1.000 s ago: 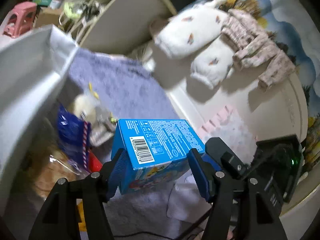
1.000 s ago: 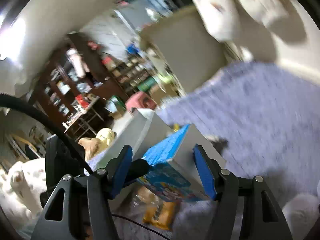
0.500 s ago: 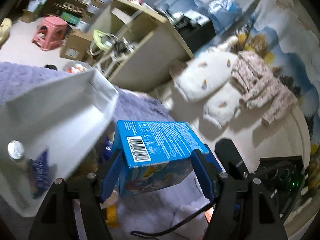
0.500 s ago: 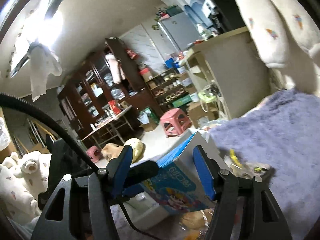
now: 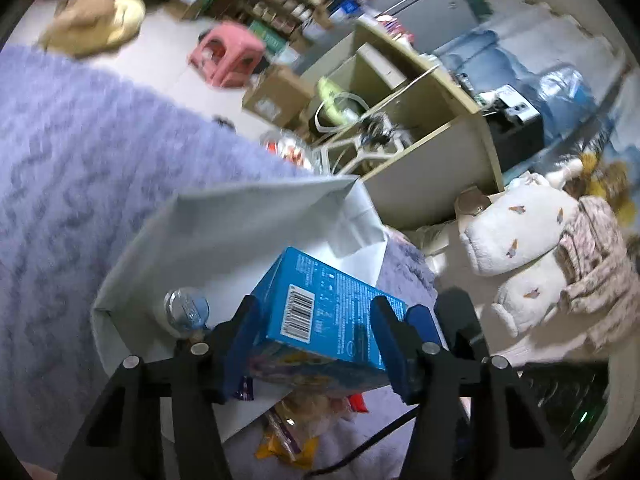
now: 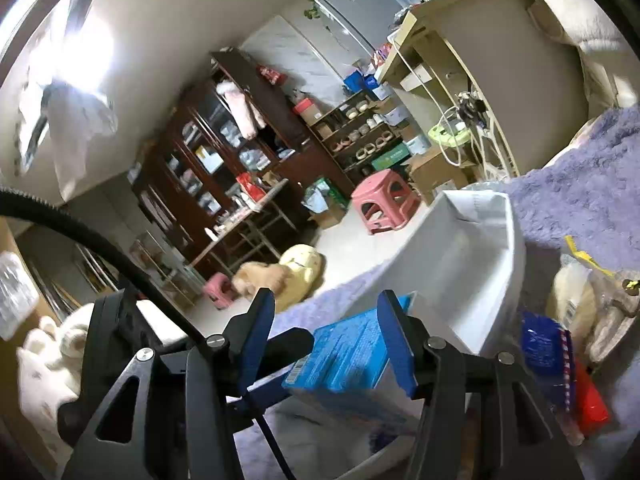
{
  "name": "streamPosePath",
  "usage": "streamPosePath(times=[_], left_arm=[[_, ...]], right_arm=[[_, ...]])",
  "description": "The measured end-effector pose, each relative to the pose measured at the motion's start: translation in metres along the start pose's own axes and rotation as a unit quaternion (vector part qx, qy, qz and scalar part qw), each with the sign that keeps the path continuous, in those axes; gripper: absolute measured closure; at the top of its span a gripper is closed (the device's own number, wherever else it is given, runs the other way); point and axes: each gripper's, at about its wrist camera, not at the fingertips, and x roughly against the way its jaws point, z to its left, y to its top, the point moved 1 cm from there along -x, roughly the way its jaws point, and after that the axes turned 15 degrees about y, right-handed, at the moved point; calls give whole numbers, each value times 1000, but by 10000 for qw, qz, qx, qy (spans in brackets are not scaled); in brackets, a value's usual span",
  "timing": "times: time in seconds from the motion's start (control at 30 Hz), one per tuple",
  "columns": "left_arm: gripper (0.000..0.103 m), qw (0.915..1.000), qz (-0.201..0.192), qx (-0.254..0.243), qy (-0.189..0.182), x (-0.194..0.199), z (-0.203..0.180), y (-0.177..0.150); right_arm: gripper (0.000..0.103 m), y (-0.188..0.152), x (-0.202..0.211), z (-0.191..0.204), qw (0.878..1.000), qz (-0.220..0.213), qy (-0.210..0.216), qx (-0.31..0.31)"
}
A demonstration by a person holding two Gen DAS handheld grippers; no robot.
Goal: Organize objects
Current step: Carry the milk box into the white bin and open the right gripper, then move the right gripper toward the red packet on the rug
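A lived-in home, this one: purple shaggy rug [image 5: 100, 168] underfoot, a pink plastic stool [image 6: 384, 204] on the tiled floor, dark glass-fronted cabinet [image 6: 208, 160] crammed with stuff, fridge [image 6: 356, 8] at the back, plush toys [image 5: 516, 232] lying about

Dim indoor light; strong glare from a ceiling lamp [image 6: 86, 46], upper left. Motion blur throughout. Fisheye edges curved, dark.
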Motion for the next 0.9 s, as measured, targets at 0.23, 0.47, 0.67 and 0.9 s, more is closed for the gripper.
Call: streamPosePath(times=[0.23,0.47,0.67,0.9], left_arm=[[54,9975,-571,-95,394,18,-5,0],[54,9950,-845,61,538,34,8,9],[54,9963,-553,-561,357,22,-14,2],[54,9706,-490,-2335,-320,13,-76,-38]], right_arm=[[49,-7,20,12,9937,-135,-911,631],[49,-11,42,13,9875,61,-1294,894],[49,-25,39,17,9856,399,-1304,994],[49,-56,64,15,9811,492,-1379,1262]])
